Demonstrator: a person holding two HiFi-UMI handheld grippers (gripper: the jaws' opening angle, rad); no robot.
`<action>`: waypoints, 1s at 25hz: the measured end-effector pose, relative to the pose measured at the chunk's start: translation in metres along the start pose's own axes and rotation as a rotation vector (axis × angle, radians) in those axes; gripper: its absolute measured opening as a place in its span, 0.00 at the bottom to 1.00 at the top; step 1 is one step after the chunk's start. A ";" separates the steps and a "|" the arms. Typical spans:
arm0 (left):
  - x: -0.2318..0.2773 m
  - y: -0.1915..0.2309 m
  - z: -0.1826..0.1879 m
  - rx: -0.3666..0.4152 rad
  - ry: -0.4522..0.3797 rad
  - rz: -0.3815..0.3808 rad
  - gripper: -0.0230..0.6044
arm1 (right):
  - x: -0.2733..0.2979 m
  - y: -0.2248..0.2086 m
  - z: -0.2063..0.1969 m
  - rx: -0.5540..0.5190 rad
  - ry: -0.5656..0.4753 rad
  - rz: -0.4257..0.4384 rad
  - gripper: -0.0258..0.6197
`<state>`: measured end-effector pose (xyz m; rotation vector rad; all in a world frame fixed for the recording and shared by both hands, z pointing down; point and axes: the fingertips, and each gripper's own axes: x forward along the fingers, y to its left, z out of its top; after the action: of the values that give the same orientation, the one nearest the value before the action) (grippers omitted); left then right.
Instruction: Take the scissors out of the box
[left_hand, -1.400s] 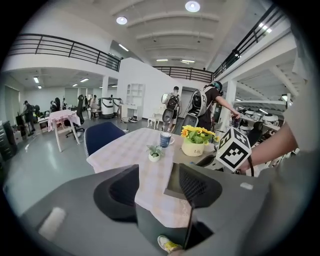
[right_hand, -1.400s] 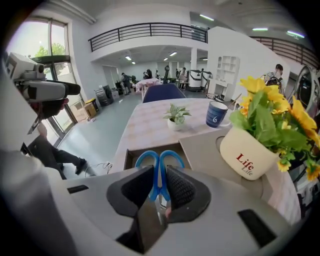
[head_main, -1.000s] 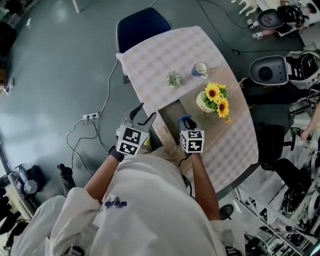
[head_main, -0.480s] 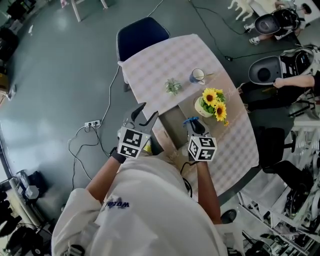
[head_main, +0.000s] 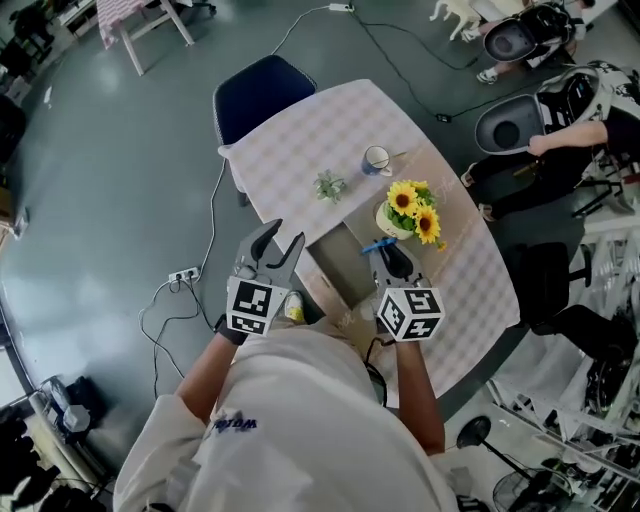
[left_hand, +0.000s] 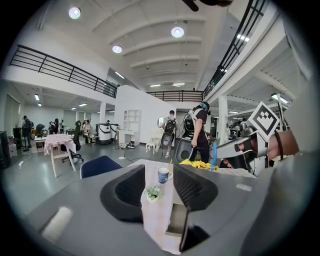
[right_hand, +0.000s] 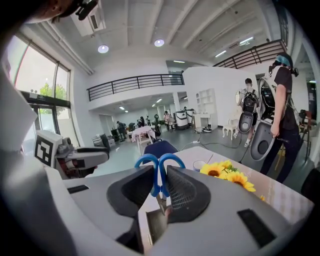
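Note:
Blue-handled scissors (right_hand: 160, 166) stick up between the jaws of my right gripper (right_hand: 160, 189), which is shut on them just below the handles. In the head view the right gripper (head_main: 388, 256) holds the scissors (head_main: 375, 244) above the right edge of the open cardboard box (head_main: 340, 262) on the checked table. My left gripper (head_main: 271, 243) hangs at the box's left side. Its jaws are closing with nothing between them. In the left gripper view, the left gripper (left_hand: 159, 192) looks over the box (left_hand: 177, 220) toward the table.
A vase of sunflowers (head_main: 408, 212), a cup (head_main: 376, 159) and a small plant (head_main: 327, 185) stand on the table beyond the box. A blue chair (head_main: 258, 92) is at the far end. A person (head_main: 575, 110) with equipment stands to the right. Cables (head_main: 182, 274) lie on the floor.
My right gripper has risen with the scissors, clear of the box. The left gripper has risen too and its jaws have narrowed.

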<state>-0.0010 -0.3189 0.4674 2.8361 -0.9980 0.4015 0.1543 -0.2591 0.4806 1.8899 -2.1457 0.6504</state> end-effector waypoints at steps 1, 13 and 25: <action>0.000 0.000 0.003 0.001 -0.007 0.000 0.32 | -0.004 0.001 0.007 0.009 -0.015 0.007 0.17; -0.006 -0.020 0.043 0.041 -0.105 -0.068 0.29 | -0.046 0.003 0.072 0.033 -0.182 0.022 0.17; -0.012 -0.025 0.057 0.049 -0.139 -0.072 0.18 | -0.073 0.003 0.099 -0.004 -0.256 0.006 0.17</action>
<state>0.0175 -0.3033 0.4091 2.9691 -0.9166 0.2278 0.1761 -0.2391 0.3607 2.0635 -2.3010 0.4238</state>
